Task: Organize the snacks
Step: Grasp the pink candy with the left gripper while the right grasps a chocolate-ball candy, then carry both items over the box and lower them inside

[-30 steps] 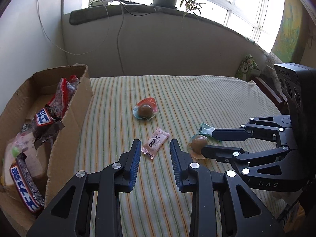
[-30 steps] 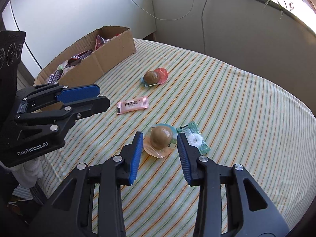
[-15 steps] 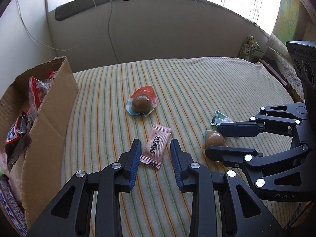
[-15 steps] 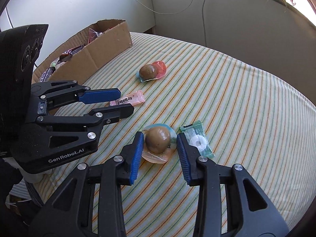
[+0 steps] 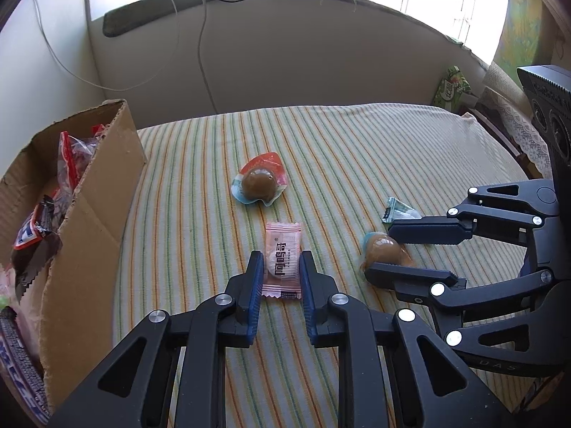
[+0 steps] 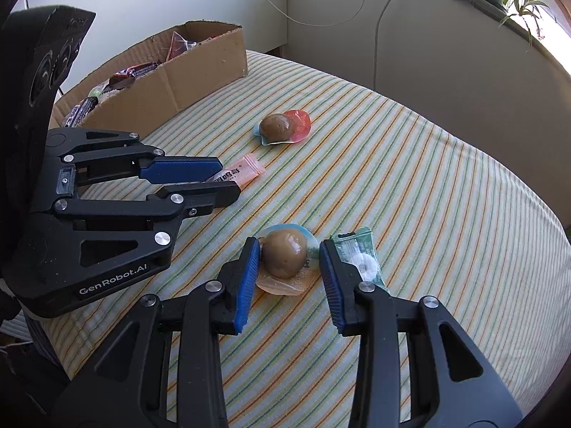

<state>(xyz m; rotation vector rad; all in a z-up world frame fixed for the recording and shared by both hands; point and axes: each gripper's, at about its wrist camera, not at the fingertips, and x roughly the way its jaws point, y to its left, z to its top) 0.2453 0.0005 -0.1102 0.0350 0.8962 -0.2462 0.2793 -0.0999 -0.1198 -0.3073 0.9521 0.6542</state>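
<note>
**Striped cloth, two grips closing in on sweets**

Striped green-and-orange cloth covers the table I am working over. My left gripper has just been narrowing around the pink candy sachet; I cannot tell whether its pads press the wrapper yet. My right gripper straddles a brown jelly cup, one pad touching, the other a little off. A green mint packet lies partly hidden behind the right finger. Another jelly cup sits apart, mid-table. The cardboard box of snacks is cut off at the frame's left edge. Cables hang down the grey wall below a bright windowsill.
</note>
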